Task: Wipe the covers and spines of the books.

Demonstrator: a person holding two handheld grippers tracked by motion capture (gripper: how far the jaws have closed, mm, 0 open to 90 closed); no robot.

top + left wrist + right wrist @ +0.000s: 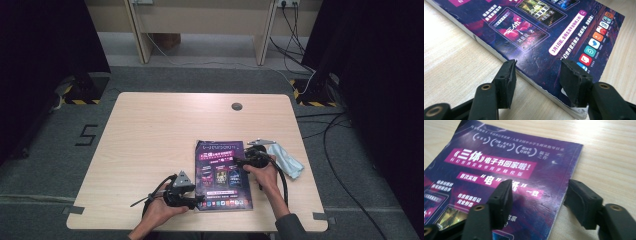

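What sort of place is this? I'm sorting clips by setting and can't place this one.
Probably a lab or studio set up for recording. A lone wooden table stands on grey carpet between black curtains, with hazard-striped stand bases and loose cables on the floor.

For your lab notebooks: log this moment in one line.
left gripper: open, at magazine corner | right gripper: open, straddling edge

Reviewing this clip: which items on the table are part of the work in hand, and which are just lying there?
In hand:
- purple magazine, flat on the table
- left gripper, jaws open astride its near left edge
- right gripper, jaws open astride its right edge

Lying about:
- light blue face mask, right of the magazine
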